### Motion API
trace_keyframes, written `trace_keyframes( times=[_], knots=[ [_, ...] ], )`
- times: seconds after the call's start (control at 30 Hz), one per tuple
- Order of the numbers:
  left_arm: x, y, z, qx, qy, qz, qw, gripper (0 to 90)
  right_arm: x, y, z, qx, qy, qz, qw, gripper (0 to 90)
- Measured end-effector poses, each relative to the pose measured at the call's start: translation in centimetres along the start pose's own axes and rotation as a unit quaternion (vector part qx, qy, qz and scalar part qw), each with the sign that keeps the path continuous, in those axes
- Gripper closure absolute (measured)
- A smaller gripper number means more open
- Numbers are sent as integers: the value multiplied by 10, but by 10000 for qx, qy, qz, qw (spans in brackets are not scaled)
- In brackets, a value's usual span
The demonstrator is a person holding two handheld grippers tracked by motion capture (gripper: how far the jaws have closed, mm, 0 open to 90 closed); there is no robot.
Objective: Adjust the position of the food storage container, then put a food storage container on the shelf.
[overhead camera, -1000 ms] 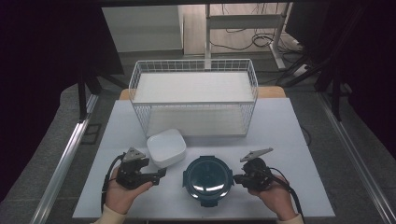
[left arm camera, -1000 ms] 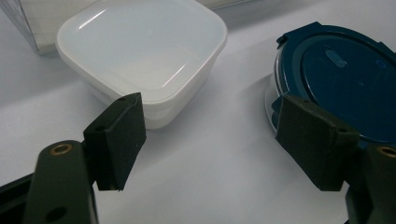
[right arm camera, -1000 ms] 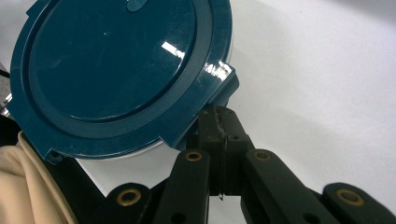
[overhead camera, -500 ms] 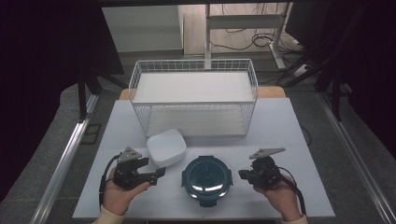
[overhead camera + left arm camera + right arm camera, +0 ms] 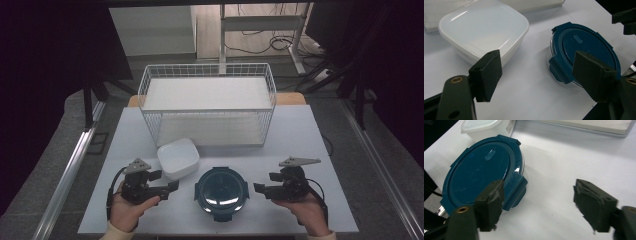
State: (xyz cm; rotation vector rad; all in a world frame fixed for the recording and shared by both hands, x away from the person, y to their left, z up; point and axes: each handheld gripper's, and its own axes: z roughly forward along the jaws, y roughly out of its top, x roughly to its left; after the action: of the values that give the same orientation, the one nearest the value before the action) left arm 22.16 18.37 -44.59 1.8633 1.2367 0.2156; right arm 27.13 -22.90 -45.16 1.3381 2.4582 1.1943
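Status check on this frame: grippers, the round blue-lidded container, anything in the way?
Right gripper jaws just opened, nothing between them. Left gripper open, empty. Round container lidded, untouched. White tub apart; nothing blocking.

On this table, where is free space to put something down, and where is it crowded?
Free: the table right of the round container, between basket and right gripper; also the strip left of the basket. Crowded: front left, where the white box, the round container and the left gripper sit close.
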Motion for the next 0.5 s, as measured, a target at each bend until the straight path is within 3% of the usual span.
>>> trace_keyframes(
  times=[0.17,0.5],
  knots=[
    [-3,1,0,37,-93,-45,9999,213,1,0,-1,-64,52,134,9999,170],
    [-12,2,5,131,-534,-204,9983,180,9,-1,9,93,286,204,9993,129]
  ],
)
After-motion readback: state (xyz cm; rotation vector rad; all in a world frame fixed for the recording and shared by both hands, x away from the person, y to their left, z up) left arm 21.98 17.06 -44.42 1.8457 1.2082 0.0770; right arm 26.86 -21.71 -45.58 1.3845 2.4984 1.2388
